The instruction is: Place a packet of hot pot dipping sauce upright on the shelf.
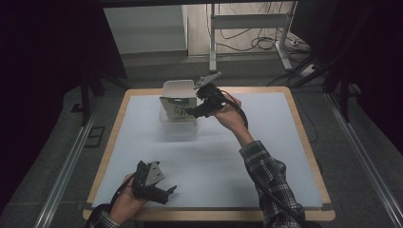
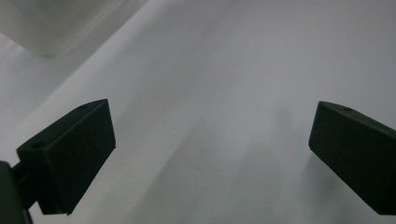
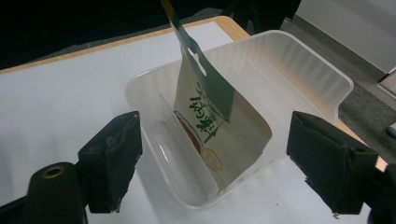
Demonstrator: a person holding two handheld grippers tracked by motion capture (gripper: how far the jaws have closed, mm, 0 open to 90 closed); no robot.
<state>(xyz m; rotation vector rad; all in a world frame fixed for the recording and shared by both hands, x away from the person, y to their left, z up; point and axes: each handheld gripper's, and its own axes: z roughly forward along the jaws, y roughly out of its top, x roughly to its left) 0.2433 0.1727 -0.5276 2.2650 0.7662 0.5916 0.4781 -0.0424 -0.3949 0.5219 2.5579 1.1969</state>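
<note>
White table, packet in the clear bin looks light and floppy, we'd pinch its top edge; both grippers gape empty.

The worktop had a wooden rim and a white sheet covering nearly all of it. Toward the far edge, left of centre, a clear plastic bin sat right on the sheet, a packet standing upright inside.

The right tongs stand spread wide, empty. Between and just beyond the tips sits a clear plastic bin on the white table. A green-lettered packet stands tilted inside it.
</note>
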